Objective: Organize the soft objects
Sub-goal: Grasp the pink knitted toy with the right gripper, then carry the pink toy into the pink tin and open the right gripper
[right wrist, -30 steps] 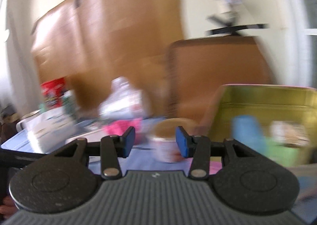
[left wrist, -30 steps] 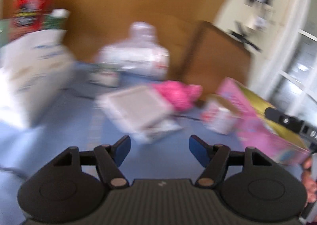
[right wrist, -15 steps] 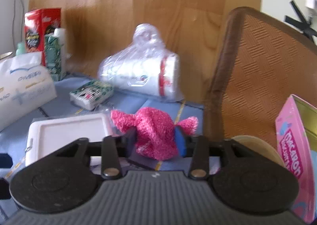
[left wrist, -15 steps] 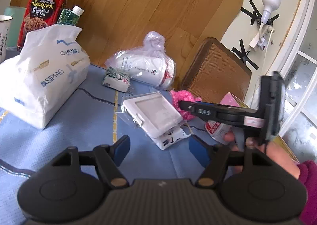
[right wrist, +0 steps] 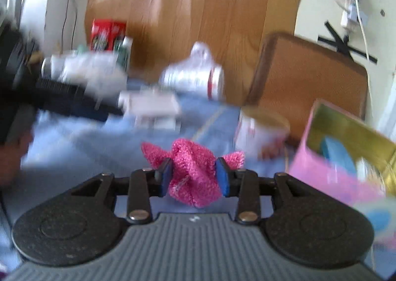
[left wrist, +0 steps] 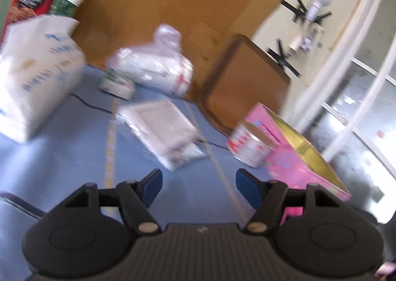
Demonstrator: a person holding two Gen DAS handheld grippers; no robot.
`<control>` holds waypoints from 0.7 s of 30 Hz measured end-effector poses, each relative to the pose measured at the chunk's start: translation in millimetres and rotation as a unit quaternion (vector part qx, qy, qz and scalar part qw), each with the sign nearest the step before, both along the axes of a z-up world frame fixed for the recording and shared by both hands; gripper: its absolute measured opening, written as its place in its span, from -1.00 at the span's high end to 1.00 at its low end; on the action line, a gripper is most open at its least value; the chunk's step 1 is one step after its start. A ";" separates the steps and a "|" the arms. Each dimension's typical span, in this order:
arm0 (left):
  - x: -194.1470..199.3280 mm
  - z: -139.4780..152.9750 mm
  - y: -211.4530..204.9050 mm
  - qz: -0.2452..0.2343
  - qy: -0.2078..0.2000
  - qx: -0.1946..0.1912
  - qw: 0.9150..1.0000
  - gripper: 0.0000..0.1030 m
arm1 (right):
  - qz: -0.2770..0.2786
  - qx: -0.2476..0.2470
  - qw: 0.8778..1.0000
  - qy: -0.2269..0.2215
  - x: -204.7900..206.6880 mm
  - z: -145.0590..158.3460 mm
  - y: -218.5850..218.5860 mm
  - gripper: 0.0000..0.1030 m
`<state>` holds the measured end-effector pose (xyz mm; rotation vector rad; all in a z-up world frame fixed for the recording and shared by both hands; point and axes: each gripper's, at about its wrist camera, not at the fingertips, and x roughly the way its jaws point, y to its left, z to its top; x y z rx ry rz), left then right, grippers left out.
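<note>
My right gripper (right wrist: 194, 177) is shut on a fluffy pink cloth (right wrist: 193, 167) and holds it above the blue table. The pink box (right wrist: 346, 157) with a gold inside stands open to the right, with a blue soft item (right wrist: 336, 151) in it. The same box (left wrist: 297, 157) shows at the right in the left wrist view. My left gripper (left wrist: 198, 187) is open and empty above the blue tablecloth (left wrist: 74, 157). It also shows blurred at the left in the right wrist view (right wrist: 61, 100).
A white tissue pack (left wrist: 34, 75), a white flat case (left wrist: 160, 127), a small green pack (left wrist: 116, 83), a plastic-wrapped bundle (left wrist: 153, 68) and a red-white tin (left wrist: 250, 145) lie on the table. A brown chair back (left wrist: 245, 83) stands behind.
My right gripper has lifted the pink cloth off the table and drawn back towards the pink box. The left gripper has shifted, still open; the cloth is gone from beside the white case.
</note>
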<state>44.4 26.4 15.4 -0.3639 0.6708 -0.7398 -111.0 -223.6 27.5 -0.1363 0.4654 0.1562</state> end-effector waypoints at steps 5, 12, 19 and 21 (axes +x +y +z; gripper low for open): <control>-20.0 8.7 -37.3 -0.066 0.007 0.002 0.998 -0.29 | 0.007 0.024 1.000 -0.002 -24.7 -9.4 -2.2 -0.09; -36.5 15.1 -70.7 -0.121 0.021 0.017 0.992 -0.29 | 0.015 0.052 0.997 -0.050 -37.3 2.2 -15.6 -0.67; -42.7 1.8 -93.2 -0.141 0.042 0.059 0.987 0.03 | 0.032 0.108 0.993 0.026 -13.3 -15.1 -26.7 -0.71; -44.1 0.9 -98.7 -0.140 0.046 0.066 0.987 0.07 | 0.045 0.128 0.990 0.045 -6.1 -20.2 -23.0 -0.32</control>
